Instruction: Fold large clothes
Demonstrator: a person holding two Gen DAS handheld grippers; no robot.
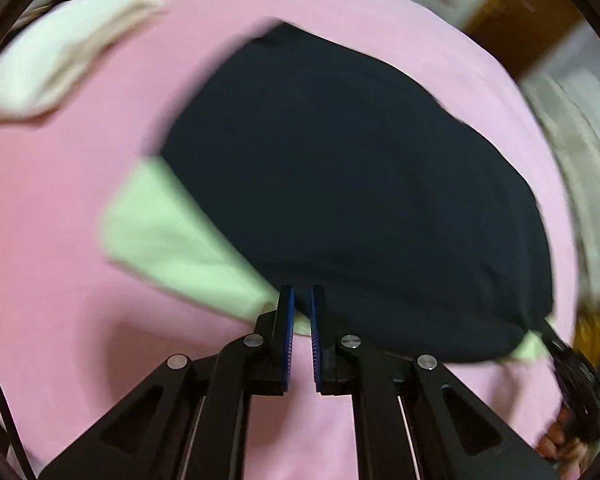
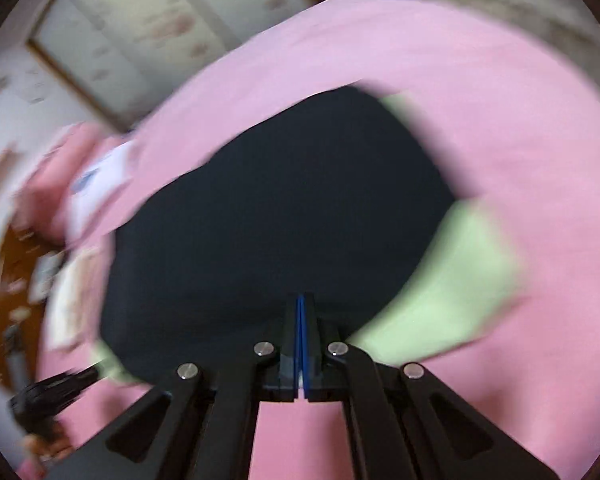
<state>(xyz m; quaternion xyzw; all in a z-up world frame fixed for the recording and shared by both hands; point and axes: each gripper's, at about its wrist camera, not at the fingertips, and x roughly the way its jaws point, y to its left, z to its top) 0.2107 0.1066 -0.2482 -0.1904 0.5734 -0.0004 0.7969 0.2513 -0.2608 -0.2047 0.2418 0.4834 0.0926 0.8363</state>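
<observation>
Left gripper point(image 1: 302, 300): jaws a narrow slot apart, tips at the near hem of the dark garment point(image 1: 340, 184), right where its pale green panel point(image 1: 168, 236) meets the black. Whether any cloth sits in the slot I cannot tell; blur hides it.

Right gripper point(image 2: 301, 304): pads pressed flat together, tips at the garment's near edge. A thin layer may be pinched between them, but nothing shows, so I cannot tell if it holds cloth.

Garment lies spread on the pink sheet point(image 1: 60, 200). In the left view the black body fills centre to 3 o'clock, the green panel at 8 o'clock. In the right view the green sits at 3 to 4 o'clock.

Risks, as I judge them:
- With the left jaws not fully shut, a lift could let the hem slide out, and that corner would drop and skew the fold.
- The right pads may have caught only one layer, or the sheet as well; pulling would then drag bedding with it.
- Both views are smeared, which suggests quick motion; uneven speed between the hands would twist the cloth.

Pose: both grippers low over the near edge, pointing away across the garment toward 12 o'clock. Each shows in the other's view, the right at 4 o'clock, the left at 8 o'clock, so they stand at opposite near corners.

A pale folded cloth point(image 1: 56, 64) lies at 10 o'clock in the left view, well apart.
</observation>
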